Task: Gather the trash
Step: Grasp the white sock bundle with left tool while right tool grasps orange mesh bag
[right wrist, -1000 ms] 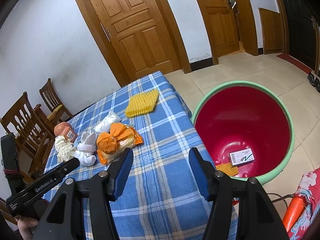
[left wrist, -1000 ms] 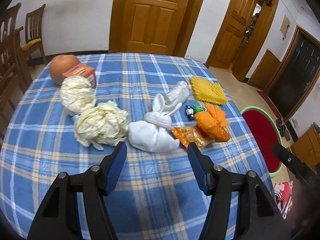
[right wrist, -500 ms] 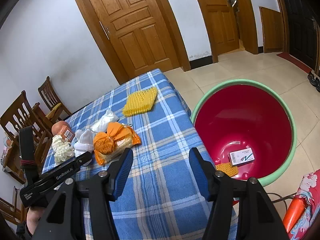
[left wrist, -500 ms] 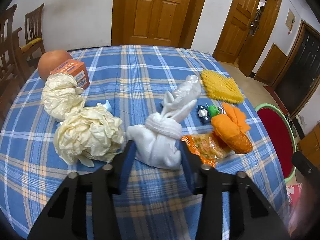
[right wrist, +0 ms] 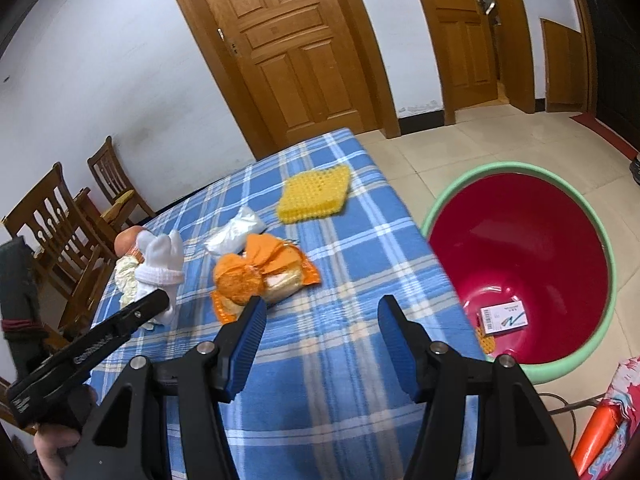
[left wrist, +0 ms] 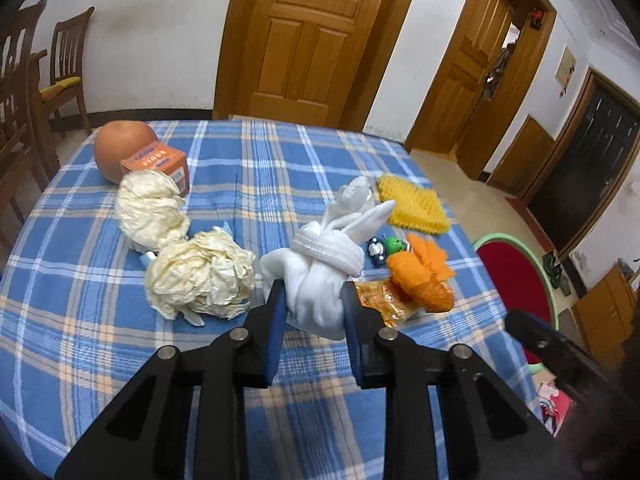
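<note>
A knotted white sock bundle [left wrist: 320, 276] sits on the blue plaid table [left wrist: 240, 168]. My left gripper [left wrist: 312, 292] has it between its blue pads; the jaws are closing and press its lower part on both sides. The right wrist view shows the same bundle [right wrist: 160, 264] with the left gripper's finger [right wrist: 132, 320] against it. My right gripper [right wrist: 321, 308] stands open over the table's near edge, nothing between its fingers. A red basin with a green rim [right wrist: 520, 240] stands on the floor to the right, with a white card [right wrist: 504, 316] inside.
Two crumpled cream paper balls [left wrist: 200, 276] [left wrist: 150, 212], an orange box [left wrist: 158, 162], a yellow mesh pad [left wrist: 414, 210], an orange net with a snack wrapper [left wrist: 420, 276] and a small toy [left wrist: 386, 246] lie on the table. Wooden chairs [right wrist: 60, 232] stand at the left.
My left gripper moved forward around the white sock bundle and its jaws narrowed onto it. The right gripper stayed open and shifted slightly across the table.
</note>
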`<state>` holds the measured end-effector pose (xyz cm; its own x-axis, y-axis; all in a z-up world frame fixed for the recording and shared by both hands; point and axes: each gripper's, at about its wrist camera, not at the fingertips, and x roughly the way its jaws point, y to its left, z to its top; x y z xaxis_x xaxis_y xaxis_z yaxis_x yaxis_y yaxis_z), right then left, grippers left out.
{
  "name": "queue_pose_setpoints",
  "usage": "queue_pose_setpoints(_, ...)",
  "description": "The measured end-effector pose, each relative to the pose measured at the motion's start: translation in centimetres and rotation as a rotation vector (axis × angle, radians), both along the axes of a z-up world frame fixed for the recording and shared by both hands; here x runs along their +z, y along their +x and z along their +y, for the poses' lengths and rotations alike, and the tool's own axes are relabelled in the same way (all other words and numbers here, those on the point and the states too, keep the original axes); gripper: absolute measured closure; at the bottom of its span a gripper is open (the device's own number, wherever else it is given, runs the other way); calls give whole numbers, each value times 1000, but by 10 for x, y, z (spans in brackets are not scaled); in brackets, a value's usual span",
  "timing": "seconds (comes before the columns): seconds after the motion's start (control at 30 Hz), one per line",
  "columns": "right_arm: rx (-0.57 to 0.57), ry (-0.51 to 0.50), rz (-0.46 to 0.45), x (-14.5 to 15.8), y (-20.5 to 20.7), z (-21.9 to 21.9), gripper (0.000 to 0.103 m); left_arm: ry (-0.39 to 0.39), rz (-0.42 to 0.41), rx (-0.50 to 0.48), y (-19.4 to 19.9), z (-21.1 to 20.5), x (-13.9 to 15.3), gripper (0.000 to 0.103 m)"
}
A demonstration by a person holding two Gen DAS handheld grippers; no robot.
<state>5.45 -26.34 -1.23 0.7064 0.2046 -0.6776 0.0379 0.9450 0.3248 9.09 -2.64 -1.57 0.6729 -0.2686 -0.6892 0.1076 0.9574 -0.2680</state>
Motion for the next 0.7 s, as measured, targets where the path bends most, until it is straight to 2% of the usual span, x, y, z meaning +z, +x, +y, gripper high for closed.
queue_pose_setpoints(0.2,51,-5,-5,1,9,22,42,-30,-20,23,-10,14,9,76)
queue_pose_setpoints(0.53,140,-71,-2,-8,40,61,44,-69,-36,39,-19,31,10,76)
queue_pose_setpoints(0.63,153,-85,10,-12,47,67,51,-81,-32,47,-18,37,8,76)
queue_pose_setpoints(0.7,162,-102,17,-15,50,72,64,-88,-27,51,-17,40,7,76)
